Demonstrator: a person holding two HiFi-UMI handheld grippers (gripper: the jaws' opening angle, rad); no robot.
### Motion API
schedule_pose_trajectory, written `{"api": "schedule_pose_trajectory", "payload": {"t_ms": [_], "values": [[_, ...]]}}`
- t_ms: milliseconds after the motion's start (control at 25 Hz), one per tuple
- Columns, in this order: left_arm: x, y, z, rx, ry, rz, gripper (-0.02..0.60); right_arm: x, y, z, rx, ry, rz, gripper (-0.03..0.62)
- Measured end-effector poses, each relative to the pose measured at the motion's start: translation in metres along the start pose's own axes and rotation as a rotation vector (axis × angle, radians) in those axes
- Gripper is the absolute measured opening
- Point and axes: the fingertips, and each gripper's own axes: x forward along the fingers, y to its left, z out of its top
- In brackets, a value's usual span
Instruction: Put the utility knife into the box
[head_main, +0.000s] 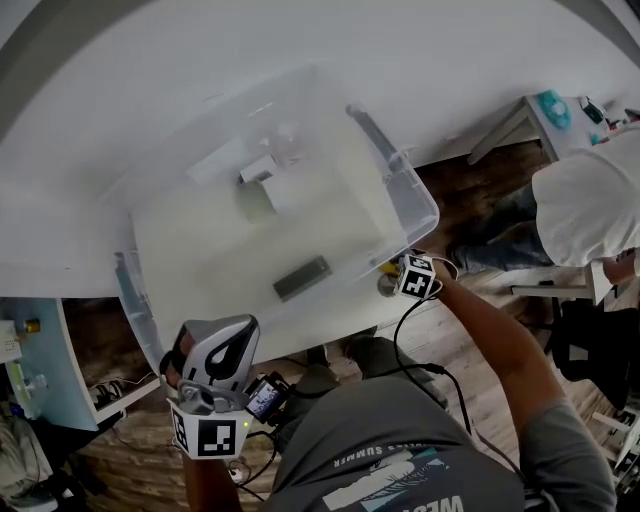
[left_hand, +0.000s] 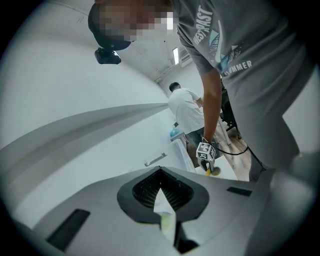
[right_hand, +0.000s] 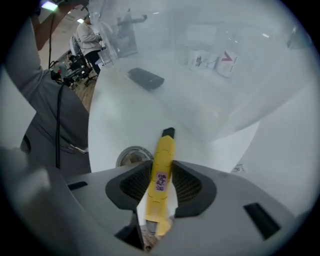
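Grip comes first: your right gripper (right_hand: 162, 164) pinches the utility knife (right_hand: 161, 187) across its body on the table (right_hand: 112, 132), just outside the box (head_main: 420, 205). Firm that hold, lift over the near wall and release low inside; your left gripper (left_hand: 160, 174) idles, fingers pressed together.

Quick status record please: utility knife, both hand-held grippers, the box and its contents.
utility knife: yellow, between the right gripper's jaws, outside the box
right hand-held gripper: closed on the knife, at the table edge by the box's corner
left hand-held gripper: jaws together, empty, held off the table
box: clear plastic, open, on the white table
box contents: dark flat rectangle, pale green item, small white items
task: knife not yet in the box
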Motion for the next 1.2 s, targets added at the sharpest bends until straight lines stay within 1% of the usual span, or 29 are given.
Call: {"api": "schedule_pose_trajectory", "payload": {"t_ms": [40,160,280,360,520,600,720,800,920,1000,1080,1200], "values": [[0.000,0.000,0.001,-0.001,-0.004,0.001,0.008,0.001,0.005,-0.002,-0.008,0.005,0.004,0.120],[0.002,0.001,0.004,-0.001,-0.026,0.001,0.009,-0.008,0.017,0.006,-0.014,-0.026,-0.006,0.118],[0.003,0.000,0.006,0.002,-0.051,0.001,0.009,-0.044,0.029,0.029,-0.054,-0.096,-0.034,0.120],[0.001,0.001,0.008,0.001,-0.072,0.002,0.008,-0.086,0.039,0.053,-0.110,-0.157,-0.065,0.120],[-0.002,0.005,0.007,-0.005,-0.114,0.015,0.009,-0.195,0.063,0.110,-0.236,-0.278,-0.143,0.120],[-0.005,0.008,0.004,-0.010,-0.129,0.024,0.008,-0.244,0.073,0.135,-0.271,-0.330,-0.172,0.120],[-0.015,0.014,0.002,-0.020,-0.145,0.041,0.009,-0.298,0.079,0.168,-0.310,-0.387,-0.215,0.120],[-0.018,0.017,0.001,-0.027,-0.153,0.057,0.008,-0.322,0.073,0.184,-0.340,-0.404,-0.252,0.120],[-0.024,0.022,-0.001,-0.032,-0.159,0.077,0.008,-0.343,0.050,0.206,-0.366,-0.412,-0.305,0.120],[-0.029,0.024,-0.003,-0.035,-0.156,0.087,0.008,-0.343,0.031,0.220,-0.380,-0.406,-0.328,0.120],[-0.034,0.025,-0.007,-0.038,-0.145,0.096,0.008,-0.331,0.012,0.232,-0.386,-0.388,-0.321,0.120],[-0.039,0.026,-0.011,-0.044,-0.128,0.108,0.008,-0.298,-0.016,0.244,-0.388,-0.330,-0.269,0.120]]}}
